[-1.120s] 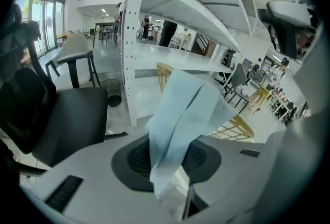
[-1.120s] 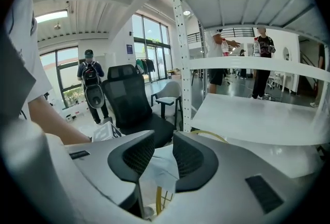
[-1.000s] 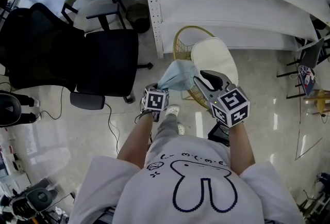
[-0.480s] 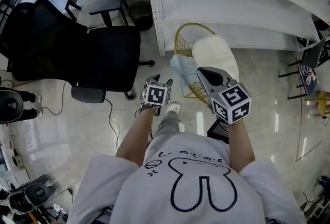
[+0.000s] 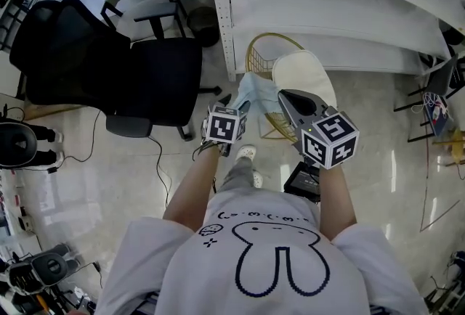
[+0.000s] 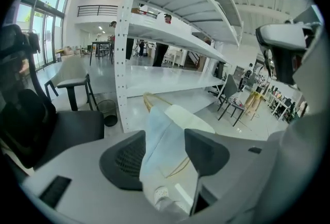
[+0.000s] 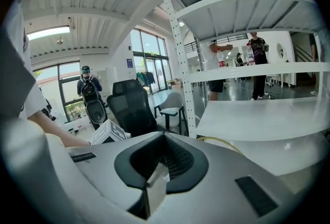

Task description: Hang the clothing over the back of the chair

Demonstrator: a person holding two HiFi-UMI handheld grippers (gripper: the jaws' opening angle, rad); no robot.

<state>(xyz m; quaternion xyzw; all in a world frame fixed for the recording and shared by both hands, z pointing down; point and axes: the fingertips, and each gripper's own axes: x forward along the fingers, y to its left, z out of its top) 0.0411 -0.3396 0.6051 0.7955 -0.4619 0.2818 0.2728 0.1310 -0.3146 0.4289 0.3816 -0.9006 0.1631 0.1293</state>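
I read this as the carry-and-position step: the clothing [image 5: 256, 91] is in the air and not yet draped over anything. My right hand-held gripper [image 5: 285, 97] is clamped shut, and its own view shows a thin pale strip of fabric pinched between the closed pads, so I take it to be carrying the garment. My left hand-held gripper [image 5: 234, 107] has just been opening, and its jaws now stand wide apart. The cloth hangs down through that gap, brushing one pad at most, with nothing pressing on it.

In the head view the pale blue bundle sits at about 1 o'clock from the left hand-held gripper and about 10 o'clock from the right one, touching the right one's tips. It hangs just above the gold wire chair [image 5: 305, 78] with the cream cushion. The chair fills the space from 12 to 1 o'clock of the garment, against the white shelving [image 5: 327, 16]. The black office chair [image 5: 156, 81] is well apart at 9 o'clock.

Next, I judge, the left hand-held gripper needs a fresh hold on a free edge. That lets me spread the cloth between both hands, lift it over the wire hoop of the back, and lower it so fabric falls on either side. With one pinch point the cloth stays bunched, and I would expect it to slide off the thin wire.
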